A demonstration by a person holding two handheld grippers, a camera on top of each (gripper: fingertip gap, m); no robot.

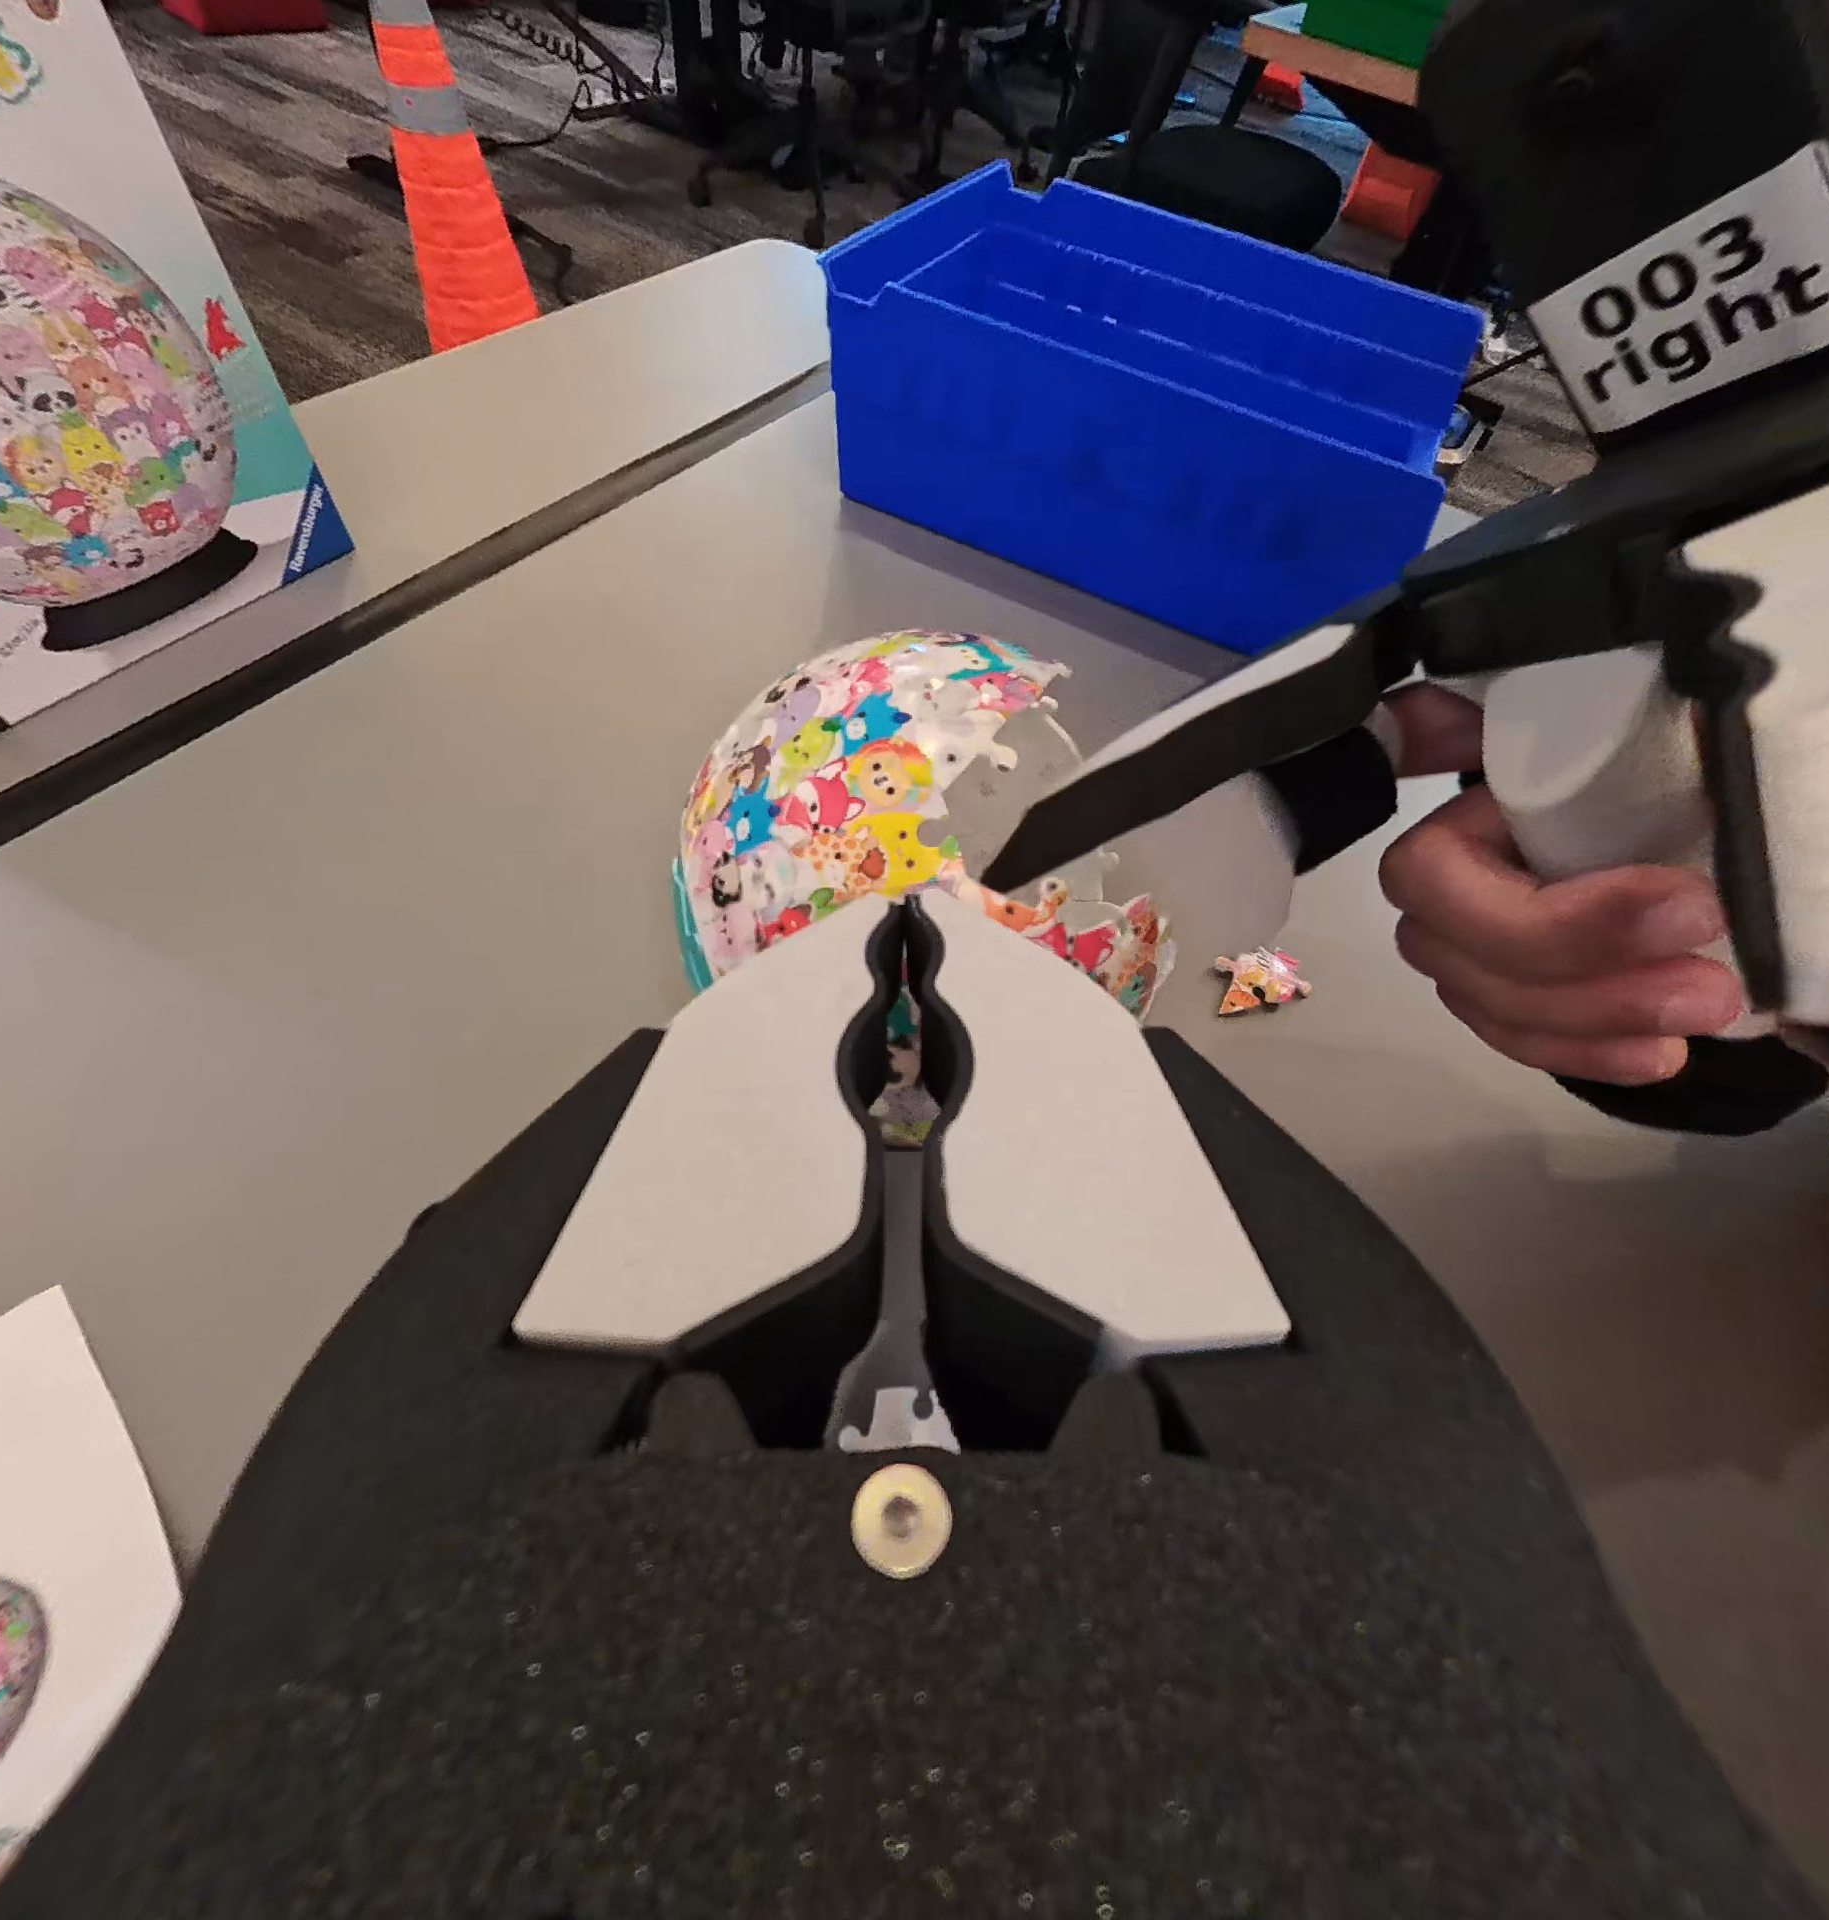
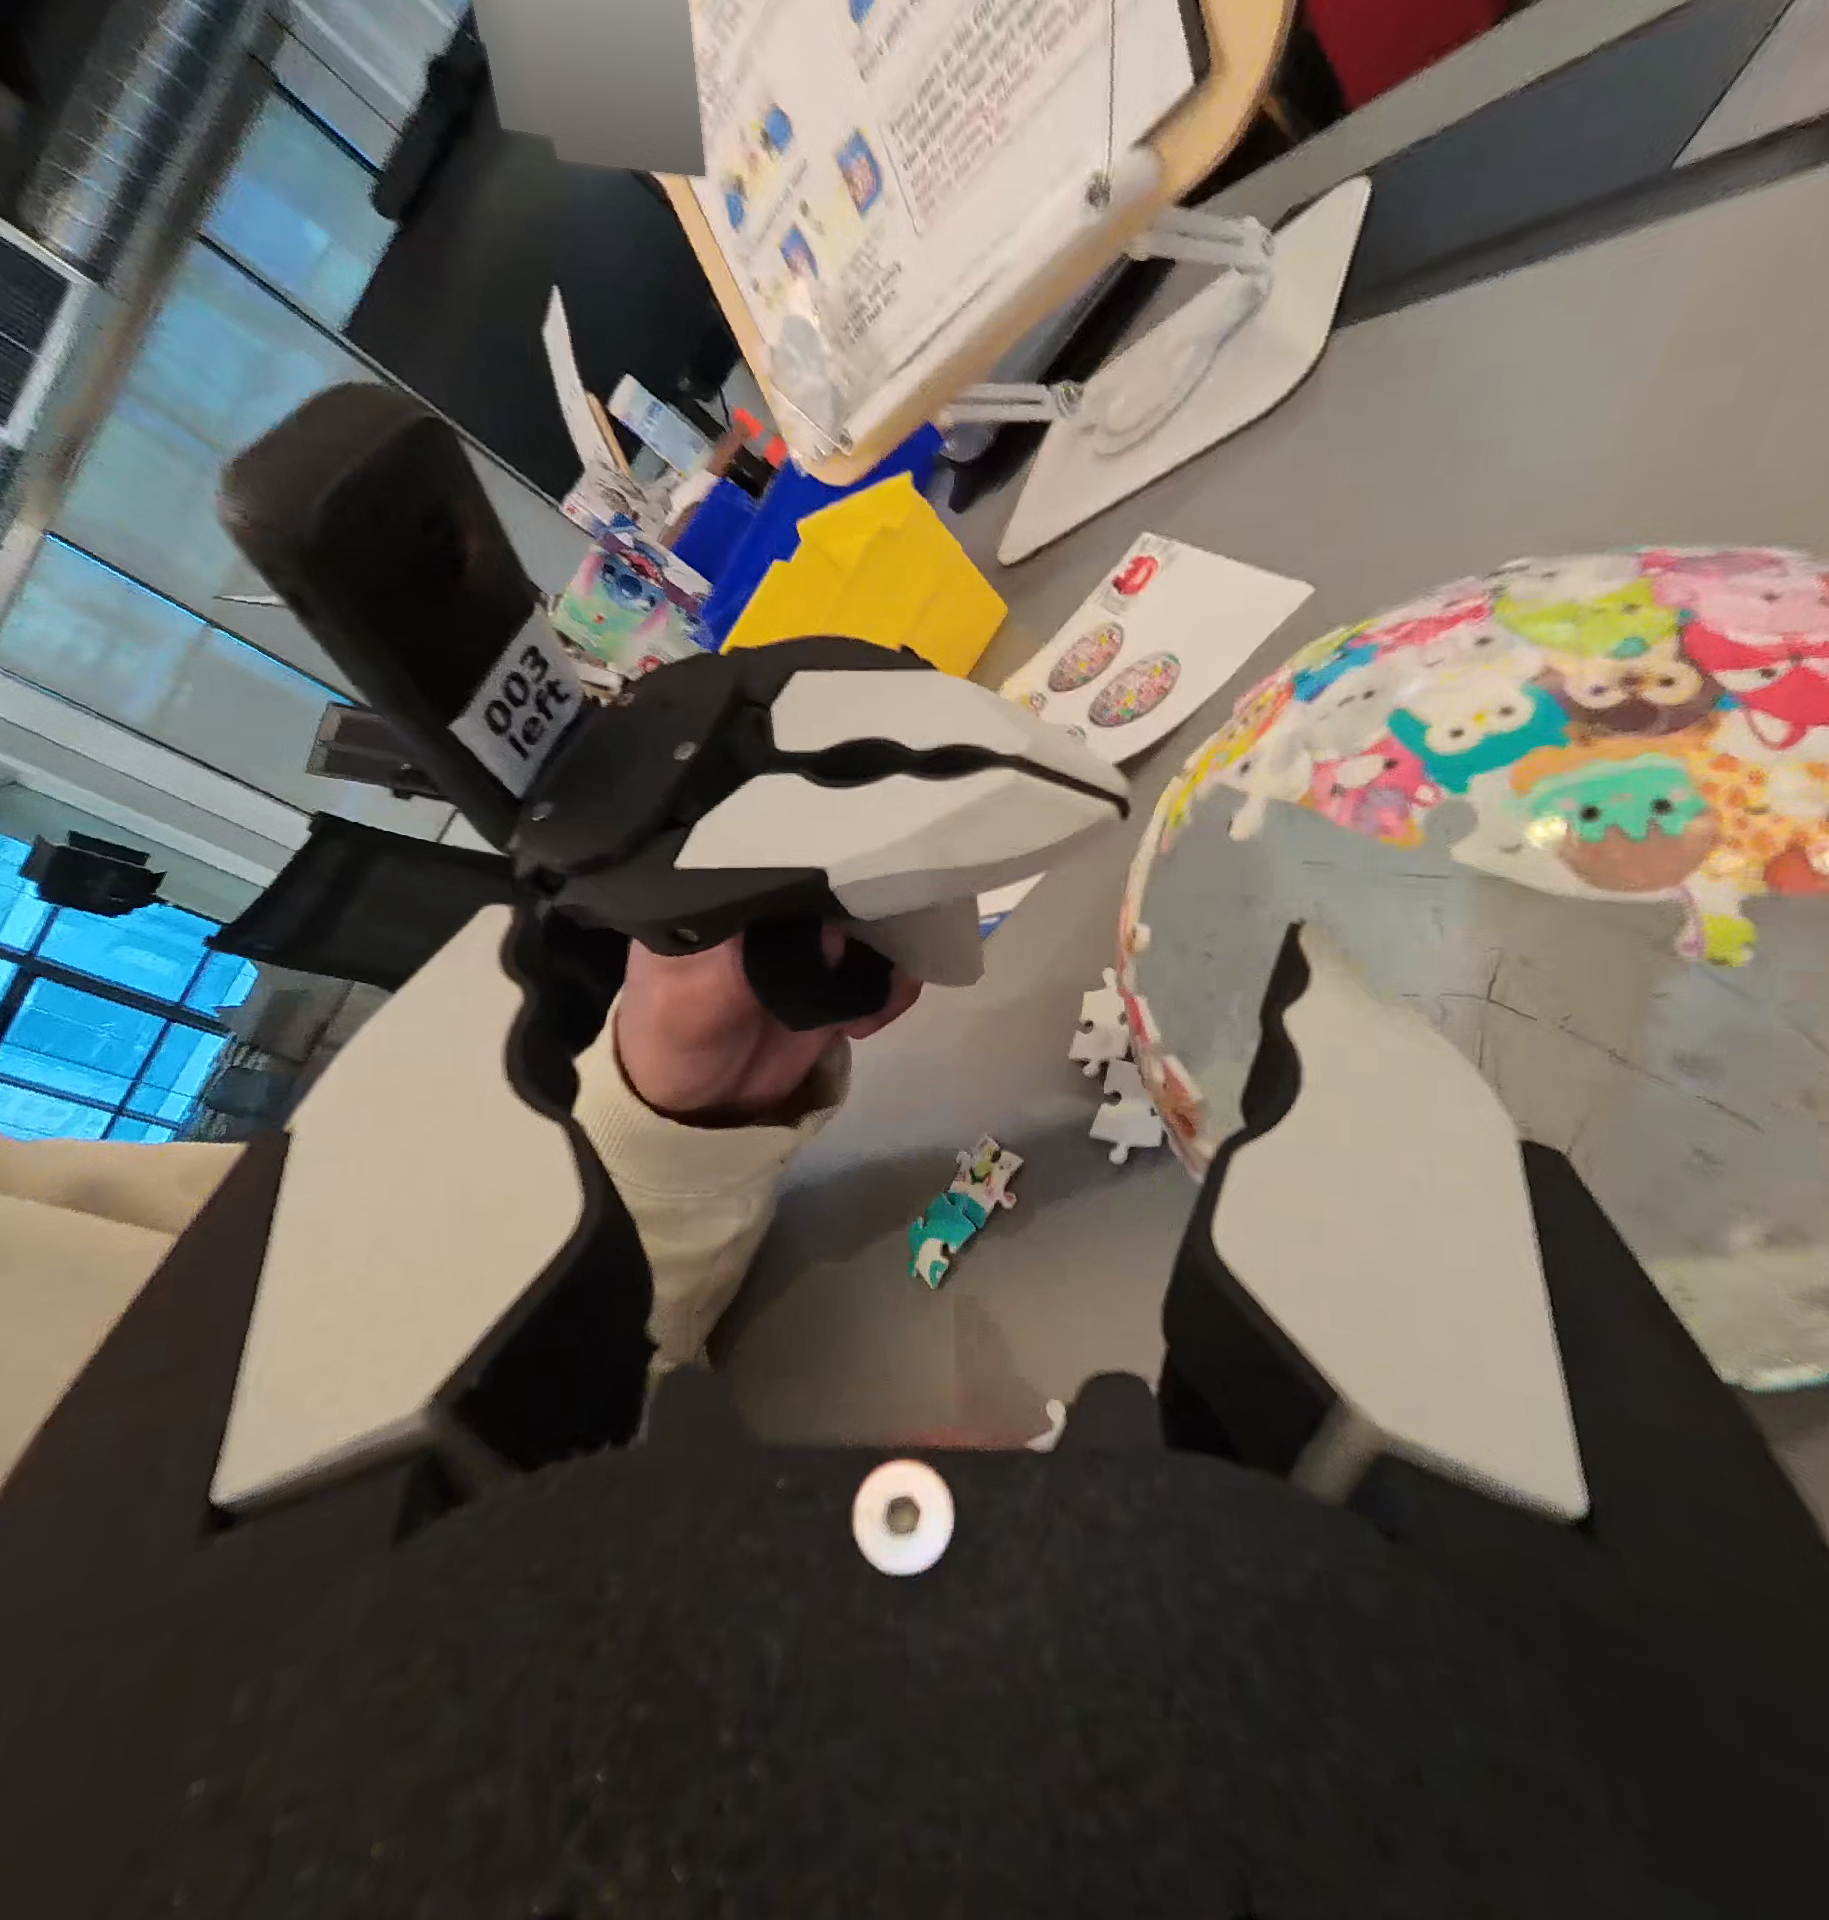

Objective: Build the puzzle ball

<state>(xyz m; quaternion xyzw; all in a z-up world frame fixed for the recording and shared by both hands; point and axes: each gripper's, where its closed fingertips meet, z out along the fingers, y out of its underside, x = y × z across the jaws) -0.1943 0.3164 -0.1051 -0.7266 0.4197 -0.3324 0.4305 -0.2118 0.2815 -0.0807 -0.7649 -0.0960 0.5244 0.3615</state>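
Left wrist view is filled by the left gripper (image 1: 907,906), whose two fingers are pressed together at the tips; nothing clamped between them can be seen. Just past the tips, the puzzle ball (image 1: 837,800) is seen half-built on the grey table (image 1: 370,883), with its open side turned toward the right gripper (image 1: 1003,868). This one is held by a hand (image 1: 1544,935) wrapped around its white handle, and its dark tip is pointed down at the ball's broken edge. From the right wrist view its fingers are spread wide apart and empty. A loose piece (image 1: 1261,979) is lying near the ball, and a blue bin (image 1: 1138,436) is placed behind
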